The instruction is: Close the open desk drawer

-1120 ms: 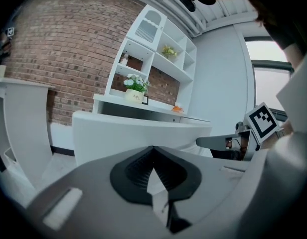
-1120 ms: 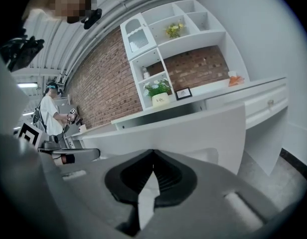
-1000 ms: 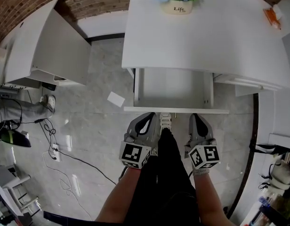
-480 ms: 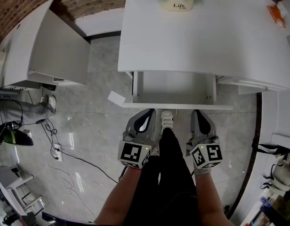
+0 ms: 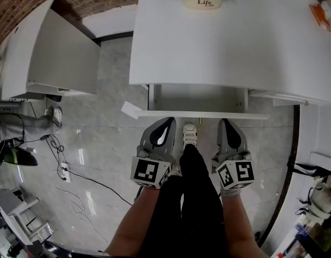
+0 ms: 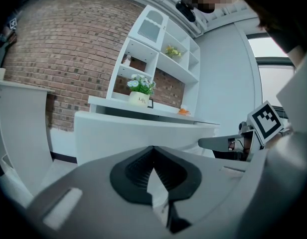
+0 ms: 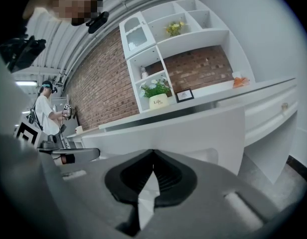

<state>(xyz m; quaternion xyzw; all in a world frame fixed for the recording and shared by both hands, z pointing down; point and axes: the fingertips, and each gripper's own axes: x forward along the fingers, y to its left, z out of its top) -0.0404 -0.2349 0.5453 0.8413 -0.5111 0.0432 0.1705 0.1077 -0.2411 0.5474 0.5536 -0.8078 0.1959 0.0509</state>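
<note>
The white desk drawer (image 5: pixel 200 98) stands partly open under the white desk top (image 5: pixel 224 42); only a short strip of its inside shows. Its front panel (image 5: pixel 203 114) runs across just ahead of both grippers. My left gripper (image 5: pixel 168 121) is shut, its tip at the panel's left part. The right gripper (image 5: pixel 225 122) is shut too, with its tip at the right part. In the left gripper view the closed jaws of the left gripper (image 6: pixel 153 148) point at the white panel (image 6: pixel 123 133). The right gripper view shows the right gripper (image 7: pixel 153 152) the same way, facing the panel (image 7: pixel 193 128).
A flower pot (image 5: pixel 201 1) and an orange object (image 5: pixel 318 16) sit on the desk. A white cabinet (image 5: pixel 47 52) stands left, with a paper sheet (image 5: pixel 130 110) and cables (image 5: pixel 63 168) on the tiled floor. The person's shoe (image 5: pixel 190 134) is between the grippers. Another person (image 7: pixel 46 111) stands far left.
The drawer has slid further in under the desk top, so less of its inside shows. Both grippers have moved forward with the front panel.
</note>
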